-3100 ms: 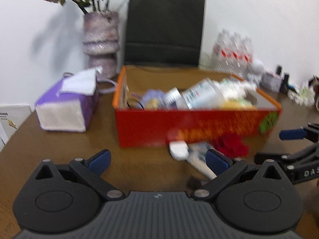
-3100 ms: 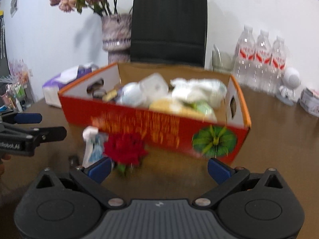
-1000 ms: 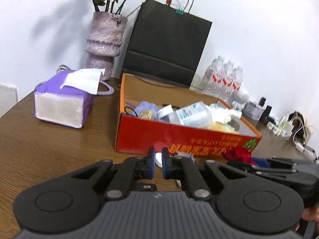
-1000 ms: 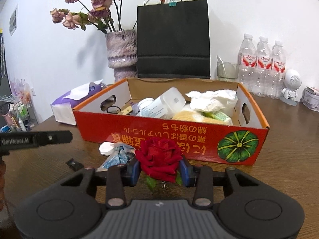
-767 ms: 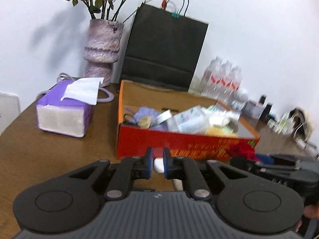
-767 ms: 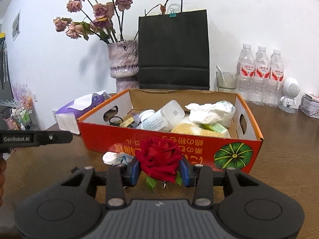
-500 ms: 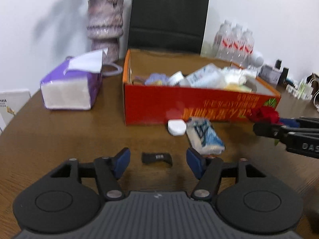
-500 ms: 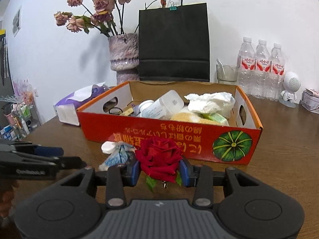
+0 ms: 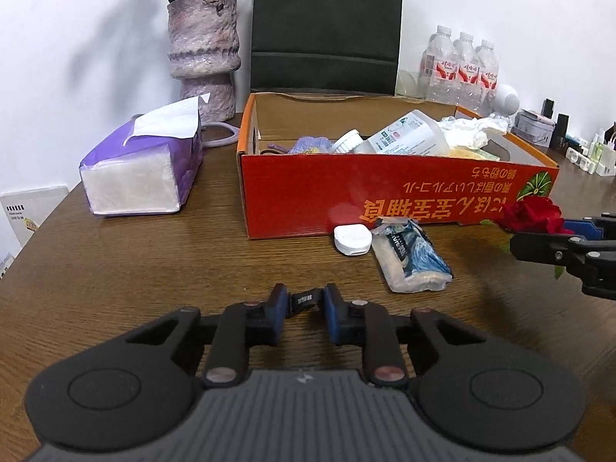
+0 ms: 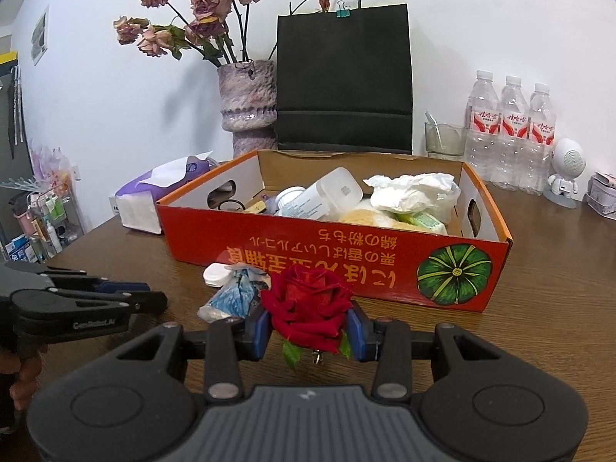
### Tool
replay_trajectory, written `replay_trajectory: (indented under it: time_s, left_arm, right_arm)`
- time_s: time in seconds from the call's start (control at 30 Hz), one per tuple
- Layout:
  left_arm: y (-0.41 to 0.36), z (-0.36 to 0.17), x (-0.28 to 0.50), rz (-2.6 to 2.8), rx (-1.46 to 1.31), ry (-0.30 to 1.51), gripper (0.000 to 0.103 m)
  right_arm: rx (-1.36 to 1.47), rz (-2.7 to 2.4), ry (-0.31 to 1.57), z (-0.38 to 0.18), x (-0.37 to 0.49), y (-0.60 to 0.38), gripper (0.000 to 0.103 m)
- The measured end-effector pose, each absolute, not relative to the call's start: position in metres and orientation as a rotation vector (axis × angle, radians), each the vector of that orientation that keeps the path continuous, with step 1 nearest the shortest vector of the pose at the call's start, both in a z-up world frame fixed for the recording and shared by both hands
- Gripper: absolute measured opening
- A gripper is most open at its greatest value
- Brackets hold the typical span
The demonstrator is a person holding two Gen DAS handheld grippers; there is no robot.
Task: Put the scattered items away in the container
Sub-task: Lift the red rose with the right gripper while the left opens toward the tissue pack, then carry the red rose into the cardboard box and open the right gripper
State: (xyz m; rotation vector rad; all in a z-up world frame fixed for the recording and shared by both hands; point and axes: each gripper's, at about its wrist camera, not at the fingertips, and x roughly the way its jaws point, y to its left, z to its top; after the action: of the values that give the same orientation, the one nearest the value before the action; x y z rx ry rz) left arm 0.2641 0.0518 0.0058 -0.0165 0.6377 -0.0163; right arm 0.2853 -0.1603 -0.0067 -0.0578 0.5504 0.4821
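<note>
- Closing on a small black clip (image 9: 305,301): left gripper (image 9: 304,308) has its jaws coming together, blue pads at both ends of the clip, which sits low over the wooden table (image 9: 115,277) (touching the wood or not, can't tell).
- Right gripper (image 10: 308,331) is clamped on a red rose (image 10: 308,304), bloom squeezed between the blue pads, green leaf hanging below; held above the table just in front of the box.
- Orange cardboard box (image 10: 346,258) is the container, sitting mid-table, open top, pumpkin print on the near wall.
- Already in the box: white plastic bottle (image 10: 327,192) lying on its side, crumpled white paper (image 10: 412,192), yellowish sponge-like thing, some small bits (hard to tell apart).
- On the table against the box's front wall: white round case (image 9: 352,238), and touching it on the right a blue-and-white wrapped packet (image 9: 412,261).
- Purple tissue pack (image 9: 142,177) is left of the box, well apart from it.
- Behind the box: vase with dried flowers (image 10: 248,104), black paper bag (image 10: 344,81), three water bottles (image 10: 512,127).
- From the left wrist view the right gripper and rose show at the far right edge.
</note>
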Motion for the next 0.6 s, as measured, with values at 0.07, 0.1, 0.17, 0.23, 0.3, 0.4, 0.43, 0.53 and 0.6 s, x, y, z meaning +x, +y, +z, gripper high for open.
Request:
replay_trajectory:
  time_s: [0.07, 0.1, 0.17, 0.23, 0.3, 0.4, 0.43, 0.53, 0.6]
  left_arm:
    - [0.051, 0.009, 0.260, -0.015, -0.011, 0.618, 0.015]
    - [0.050, 0.011, 0.258, -0.018, -0.009, 0.607, 0.013]
    - [0.048, 0.016, 0.256, -0.032, -0.005, 0.589, 0.013]
    - [0.047, 0.018, 0.255, -0.037, 0.002, 0.575, 0.011]
    - [0.046, 0.021, 0.253, -0.036, 0.000, 0.557, 0.011]
    - [0.044, 0.029, 0.250, -0.050, -0.004, 0.523, 0.011]
    - [0.044, 0.033, 0.249, -0.056, -0.004, 0.509, 0.011]
    - [0.042, 0.054, 0.249, -0.081, -0.014, 0.445, 0.011]
    - [0.039, 0.068, 0.255, -0.100, -0.017, 0.400, 0.011]
  right_arm:
    - [-0.058, 0.480, 0.550, -0.007, 0.286, -0.160, 0.039]
    - [-0.058, 0.479, 0.550, -0.007, 0.286, -0.160, 0.039]
    - [-0.059, 0.478, 0.548, -0.006, 0.286, -0.160, 0.039]
    - [-0.061, 0.476, 0.546, -0.006, 0.285, -0.160, 0.039]
    - [-0.062, 0.473, 0.548, -0.006, 0.286, -0.159, 0.039]
    - [-0.057, 0.473, 0.544, -0.004, 0.286, -0.160, 0.039]
    - [-0.054, 0.476, 0.537, -0.001, 0.286, -0.160, 0.039]
    - [-0.049, 0.487, 0.505, 0.011, 0.288, -0.160, 0.039]
    - [-0.053, 0.497, 0.480, 0.022, 0.293, -0.157, 0.039]
